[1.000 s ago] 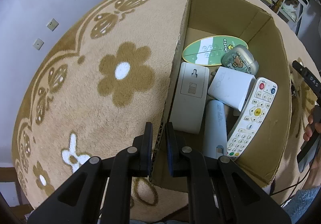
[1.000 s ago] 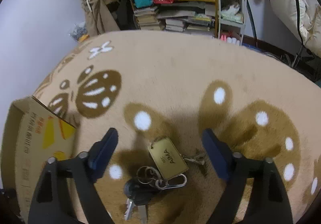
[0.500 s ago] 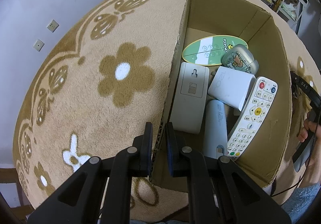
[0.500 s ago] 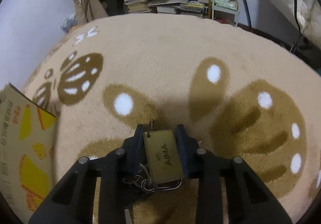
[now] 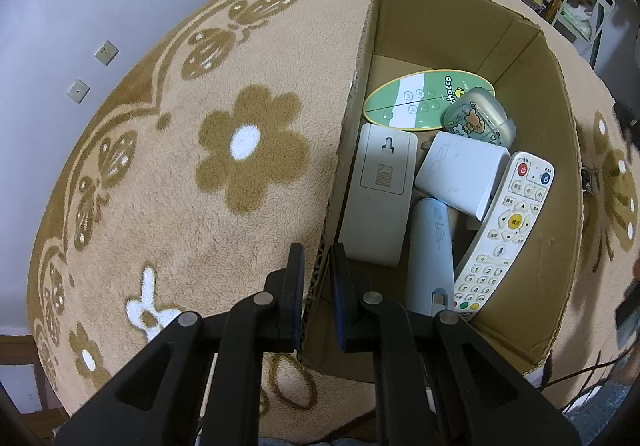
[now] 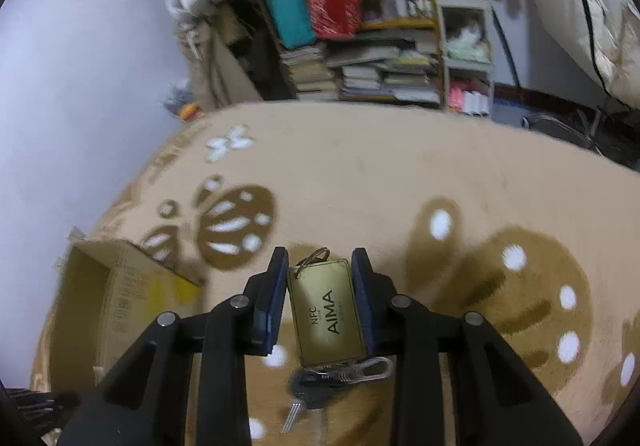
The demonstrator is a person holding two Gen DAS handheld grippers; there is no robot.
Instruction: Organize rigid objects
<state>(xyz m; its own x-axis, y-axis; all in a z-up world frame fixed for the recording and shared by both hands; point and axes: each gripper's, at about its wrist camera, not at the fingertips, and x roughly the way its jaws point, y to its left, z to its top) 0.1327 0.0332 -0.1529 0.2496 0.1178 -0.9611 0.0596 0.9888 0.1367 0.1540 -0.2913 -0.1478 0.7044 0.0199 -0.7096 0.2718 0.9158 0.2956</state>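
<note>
Cluttered room, bookshelf (image 6: 372, 58) at the far wall, beige rug (image 6: 360, 182) with brown flower and butterfly prints as the working surface. Brass key tag (image 6: 325, 312) marked AIMA sits pinched by its two long edges between the pads of the right gripper (image 6: 320, 270); its long axis runs along the fingers, ring end pointing far. Keys (image 6: 308, 398) and a clip hang below the tag, near the camera, apparently lifted off the rug, though I can't be sure. Cardboard box (image 6: 100, 310) lies to the left of the right gripper, a bit nearer than the fingertips, so the coming move likely swings leftward over the box wall. Left gripper (image 5: 318, 258) is clamped on the box's near-left wall (image 5: 352, 118), one finger outside, one inside, steadying it. Inside the box: white remote (image 5: 508, 230), white flat device (image 5: 380, 198), white adapter block (image 5: 460, 174), pale blue cylinder (image 5: 430, 250), green oval card (image 5: 420, 98), small clear case (image 5: 478, 118). Free floor shows along the box's far side.
</note>
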